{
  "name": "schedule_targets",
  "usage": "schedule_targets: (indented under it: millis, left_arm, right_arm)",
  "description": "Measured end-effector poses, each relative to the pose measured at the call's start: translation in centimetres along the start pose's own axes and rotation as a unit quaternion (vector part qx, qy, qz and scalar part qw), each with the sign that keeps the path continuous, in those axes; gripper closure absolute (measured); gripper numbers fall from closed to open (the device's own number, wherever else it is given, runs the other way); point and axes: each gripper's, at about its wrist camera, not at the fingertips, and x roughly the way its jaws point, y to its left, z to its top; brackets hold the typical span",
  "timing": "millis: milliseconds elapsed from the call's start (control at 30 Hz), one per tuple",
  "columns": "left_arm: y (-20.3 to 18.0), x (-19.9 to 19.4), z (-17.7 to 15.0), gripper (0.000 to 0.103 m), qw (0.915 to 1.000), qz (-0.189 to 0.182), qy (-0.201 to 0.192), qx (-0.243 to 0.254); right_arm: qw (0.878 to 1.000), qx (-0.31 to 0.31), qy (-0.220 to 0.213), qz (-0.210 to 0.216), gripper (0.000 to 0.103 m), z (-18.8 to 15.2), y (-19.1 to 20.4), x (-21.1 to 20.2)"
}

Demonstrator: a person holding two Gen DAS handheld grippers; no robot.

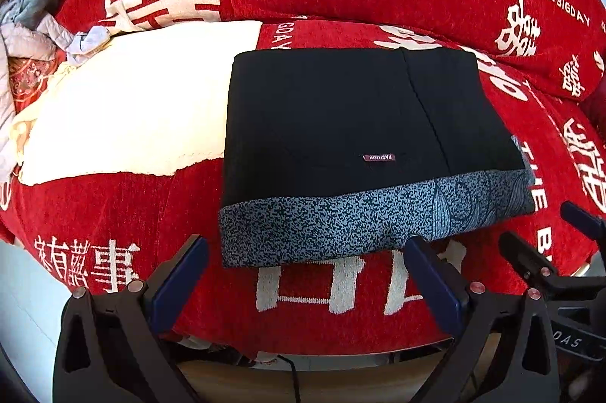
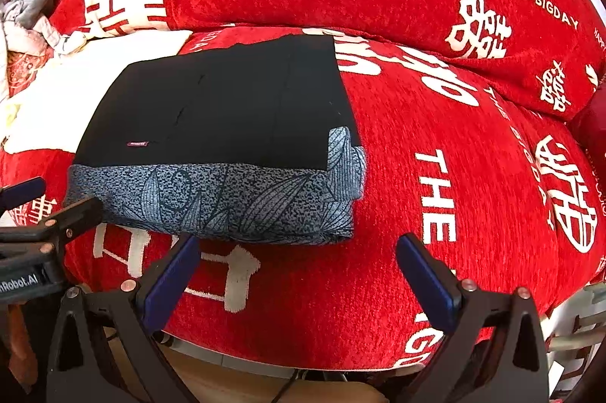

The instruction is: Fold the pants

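Black pants (image 1: pixel 341 122) folded compact on red sofa cover (image 1: pixel 113 210), long axis left-right, just ahead of left gripper (image 1: pixel 306 247); right gripper (image 2: pixel 299 247) offset right. Both open, empty.

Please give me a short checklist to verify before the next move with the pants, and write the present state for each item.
1. Left gripper open and holding nothing: ok.
2. Right gripper open and holding nothing: ok.
3. Pants folded into a compact rectangle on the red cover: ok.
4. Patterned band along the near edge, in front of both grippers: ok.
5. Layers aligned at the right corner: not ok, patterned fabric shows past the black layer.
6. Lower layers smooth: cannot tell.
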Motion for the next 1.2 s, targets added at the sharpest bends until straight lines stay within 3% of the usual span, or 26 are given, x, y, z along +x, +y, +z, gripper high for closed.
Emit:
schedule_targets:
  millis: [600, 767, 1200]
  left_arm:
    - [-1.1, -0.3, -0.4, 0.0, 0.9998, 0.004, 0.0, 0.021]
    - [-0.6, -0.5, -0.4, 0.0, 0.9997, 0.023, -0.006, 0.011]
    - [-0.2, -0.1, -0.5, 0.0, 0.9999, 0.0, 0.015, 0.006]
  right_arm:
    - [1.0, 0.008, -0.004, -0.009, 0.0, 0.2, -0.5, -0.2]
    - [1.0, 0.007, -0.006, -0.01, 0.0, 0.4, -0.5, -0.5]
    - [1.0, 0.004, -0.003, -0.014, 0.0, 0.4, -0.2, -0.5]
